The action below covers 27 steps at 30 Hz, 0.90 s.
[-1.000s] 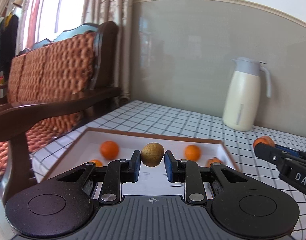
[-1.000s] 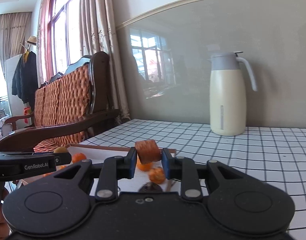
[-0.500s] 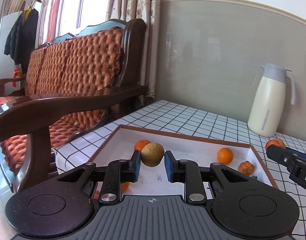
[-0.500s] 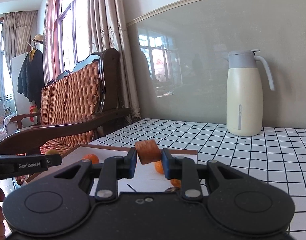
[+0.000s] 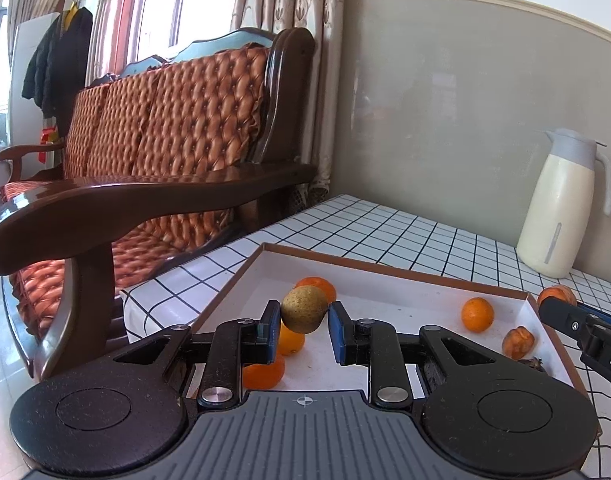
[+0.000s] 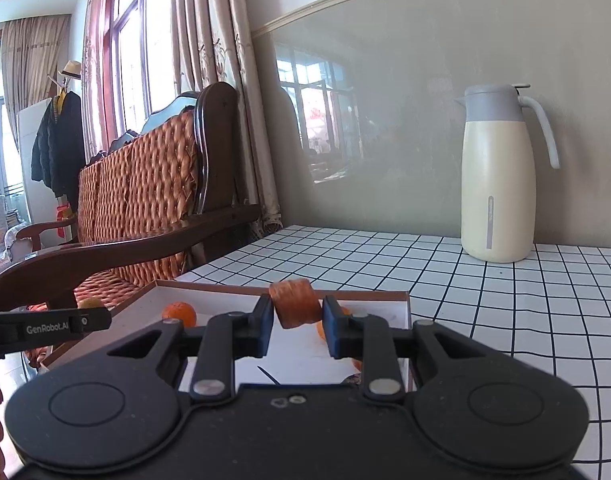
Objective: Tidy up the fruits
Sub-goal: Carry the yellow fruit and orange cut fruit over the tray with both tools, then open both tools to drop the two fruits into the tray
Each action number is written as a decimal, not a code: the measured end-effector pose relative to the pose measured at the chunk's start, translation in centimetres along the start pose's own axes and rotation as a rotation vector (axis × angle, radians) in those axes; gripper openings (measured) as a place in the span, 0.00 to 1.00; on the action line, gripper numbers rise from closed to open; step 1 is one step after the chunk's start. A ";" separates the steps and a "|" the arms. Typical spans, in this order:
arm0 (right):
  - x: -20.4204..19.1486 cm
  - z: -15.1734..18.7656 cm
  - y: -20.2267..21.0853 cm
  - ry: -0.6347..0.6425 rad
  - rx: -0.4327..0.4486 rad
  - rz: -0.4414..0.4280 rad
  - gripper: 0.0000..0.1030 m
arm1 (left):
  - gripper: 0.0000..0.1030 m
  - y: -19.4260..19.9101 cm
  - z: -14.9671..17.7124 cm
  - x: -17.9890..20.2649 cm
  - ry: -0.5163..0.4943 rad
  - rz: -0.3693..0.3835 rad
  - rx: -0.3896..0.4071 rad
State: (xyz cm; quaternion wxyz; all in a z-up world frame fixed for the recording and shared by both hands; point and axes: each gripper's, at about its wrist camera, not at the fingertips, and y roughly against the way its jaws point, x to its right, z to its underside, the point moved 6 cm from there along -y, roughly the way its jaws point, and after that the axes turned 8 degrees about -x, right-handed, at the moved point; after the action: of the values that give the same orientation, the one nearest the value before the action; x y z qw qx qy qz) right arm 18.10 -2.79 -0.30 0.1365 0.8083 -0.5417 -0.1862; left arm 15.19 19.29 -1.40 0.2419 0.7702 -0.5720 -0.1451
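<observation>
The left claw [image 5: 304, 322] pinches a brownish-green round fruit [image 5: 304, 309] over the near left part of a shallow white tray [image 5: 389, 266]. The right claw [image 6: 296, 322] pinches a wrinkled orange-red fruit [image 6: 295, 307] above the tray's right side. In the tray lie oranges: two [image 5: 265, 372] under the left claw, one [image 5: 317, 285] behind its fruit, one [image 5: 477, 314] farther right, beside a shrivelled fruit [image 5: 517, 342]. Beyond, on the checked bench [image 6: 505, 300], stands a cream jug [image 6: 499, 176].
</observation>
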 end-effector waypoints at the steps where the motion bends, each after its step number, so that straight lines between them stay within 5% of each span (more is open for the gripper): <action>1: 0.0 0.0 -0.1 0.000 -0.002 0.003 0.17 | 0.25 -0.1 0.0 0.0 -0.002 -0.002 -0.002; 19: 0.3 0.5 -3.5 -0.019 -0.088 0.033 0.18 | 0.26 -3.8 -0.9 1.0 -0.016 0.005 -0.068; 22: 0.4 0.8 -4.4 -0.019 -0.120 0.059 0.24 | 0.26 -4.6 -1.3 1.3 -0.033 -0.005 -0.065; 24: 0.8 0.7 -4.1 -0.037 -0.100 0.083 0.40 | 0.26 -5.4 -1.6 1.4 -0.042 -0.011 -0.060; 25: 0.9 0.4 -3.8 -0.056 -0.082 0.070 0.45 | 0.39 -5.8 -1.7 1.4 -0.053 -0.024 -0.066; 26: 1.0 -0.1 -3.1 -0.082 -0.053 0.054 0.55 | 0.76 -6.2 -1.7 1.4 -0.059 -0.030 -0.083; 27: 1.2 -0.6 -2.2 -0.101 -0.005 0.054 0.73 | 0.92 -5.9 -1.8 1.2 -0.041 -0.044 -0.082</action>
State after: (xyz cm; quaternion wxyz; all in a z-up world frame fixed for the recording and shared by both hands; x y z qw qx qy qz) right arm 20.64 -3.02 -0.87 0.1162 0.7825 -0.5691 -0.2243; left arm 21.23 19.85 -3.04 0.2584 0.7690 -0.5531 -0.1895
